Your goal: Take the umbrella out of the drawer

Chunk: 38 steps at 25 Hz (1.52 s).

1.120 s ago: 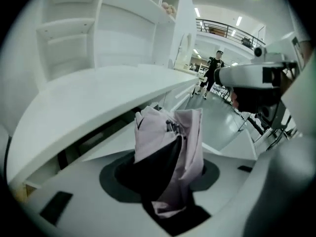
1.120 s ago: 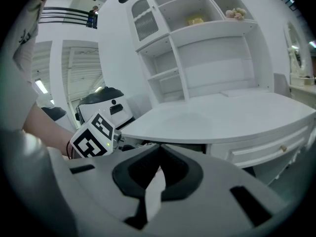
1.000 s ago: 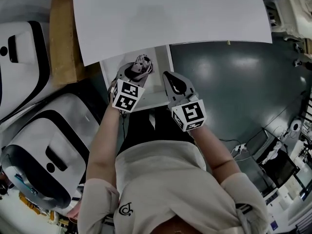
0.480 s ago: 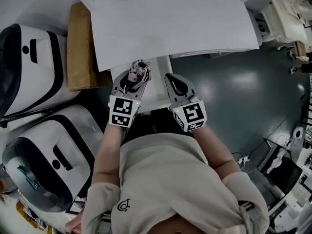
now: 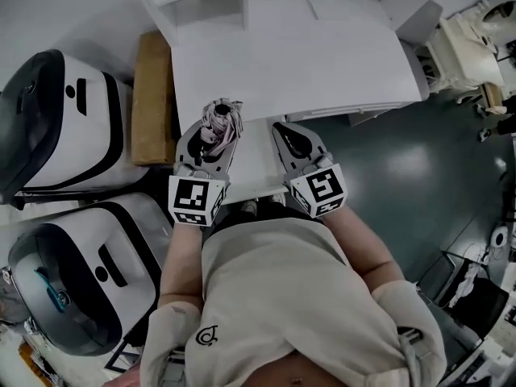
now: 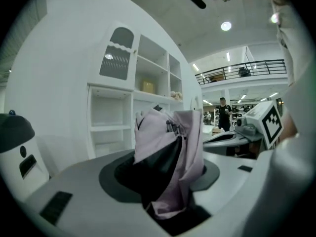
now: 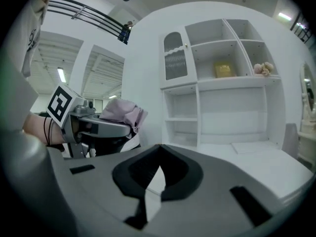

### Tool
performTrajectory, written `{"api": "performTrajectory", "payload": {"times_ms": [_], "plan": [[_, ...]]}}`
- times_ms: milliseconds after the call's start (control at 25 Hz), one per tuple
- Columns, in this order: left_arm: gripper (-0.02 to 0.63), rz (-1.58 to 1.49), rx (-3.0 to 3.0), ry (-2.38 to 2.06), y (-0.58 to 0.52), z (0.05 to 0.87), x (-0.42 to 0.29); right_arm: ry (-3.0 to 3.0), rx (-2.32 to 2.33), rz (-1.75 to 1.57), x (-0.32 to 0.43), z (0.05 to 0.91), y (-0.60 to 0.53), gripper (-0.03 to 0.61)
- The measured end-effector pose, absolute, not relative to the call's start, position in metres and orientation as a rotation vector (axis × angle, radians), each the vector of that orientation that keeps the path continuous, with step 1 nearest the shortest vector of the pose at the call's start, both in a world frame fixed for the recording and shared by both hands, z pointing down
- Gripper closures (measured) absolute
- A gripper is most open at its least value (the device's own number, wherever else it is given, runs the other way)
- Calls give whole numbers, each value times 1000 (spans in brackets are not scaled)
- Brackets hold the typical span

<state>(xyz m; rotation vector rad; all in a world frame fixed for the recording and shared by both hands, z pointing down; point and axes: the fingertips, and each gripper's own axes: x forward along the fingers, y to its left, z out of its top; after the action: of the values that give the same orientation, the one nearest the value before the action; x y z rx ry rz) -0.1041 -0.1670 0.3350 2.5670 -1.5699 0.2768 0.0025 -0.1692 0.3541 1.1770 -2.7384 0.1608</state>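
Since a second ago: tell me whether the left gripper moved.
Yes. The left gripper, shut on the umbrella, has drawn back toward the person: its marker cube now overhangs the drawer's front edge instead of sitting inside it.

Bright, even overhead light from ceiling lamps (image 6: 225,26), soft shadows, heavy fisheye bending, dark corners.

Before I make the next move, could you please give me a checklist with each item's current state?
1. Umbrella clamped in left hand-held gripper: ok.
2. Umbrella lifted out of the drawer: ok.
3. Right hand-held gripper empty, jaws together: ok.
4. Drawer pushed shut: not ok, it sticks out below the desk.
5. Bare desk top to set the umbrella on: ok.
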Motion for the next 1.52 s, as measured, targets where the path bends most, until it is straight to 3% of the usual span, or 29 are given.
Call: {"api": "performTrajectory", "payload": {"times_ms": [520,1520], "plan": [[390,-18,2515,-1826,-157,256,-154,-2850,1144,25,-4,288,-187,574],[387,3,2527,-1814,-154,259,-146,-2895,1165,-54,-3,275,-177,575]]}}
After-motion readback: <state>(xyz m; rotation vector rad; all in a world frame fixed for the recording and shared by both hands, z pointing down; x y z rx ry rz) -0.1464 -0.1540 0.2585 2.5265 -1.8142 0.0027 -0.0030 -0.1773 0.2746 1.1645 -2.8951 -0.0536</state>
